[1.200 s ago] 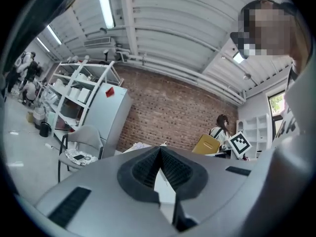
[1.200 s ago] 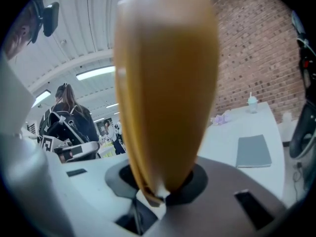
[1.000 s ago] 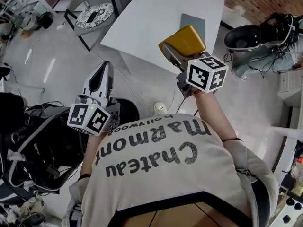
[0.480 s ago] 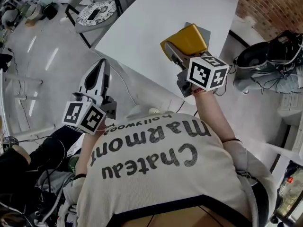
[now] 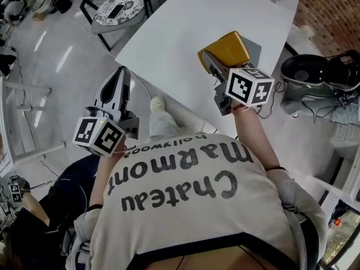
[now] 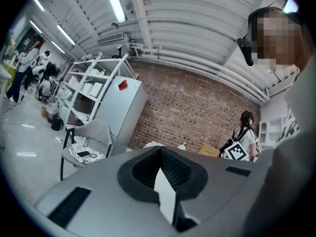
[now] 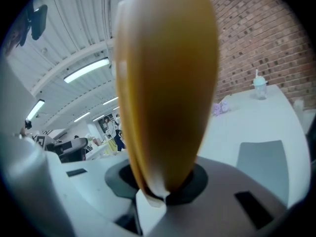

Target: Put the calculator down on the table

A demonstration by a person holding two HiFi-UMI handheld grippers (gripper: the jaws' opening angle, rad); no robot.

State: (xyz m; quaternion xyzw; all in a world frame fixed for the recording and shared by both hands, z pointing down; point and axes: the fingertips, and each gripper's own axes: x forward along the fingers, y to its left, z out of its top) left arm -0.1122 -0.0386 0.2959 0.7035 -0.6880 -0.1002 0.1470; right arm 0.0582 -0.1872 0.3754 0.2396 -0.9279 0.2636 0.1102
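Right tool (image 5: 214,66) still grips the yellow calculator (image 5: 226,48) tight, up in the air over the white counter (image 5: 169,32) (right above a grey mat (image 5: 254,48)), further in than before. Left tool (image 5: 121,77) is closed and empty, beside the counter's edge.

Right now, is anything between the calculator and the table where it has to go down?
Only a flat gray pad lies on the table close beside the calculator held in the right gripper's jaws; nothing else visible.
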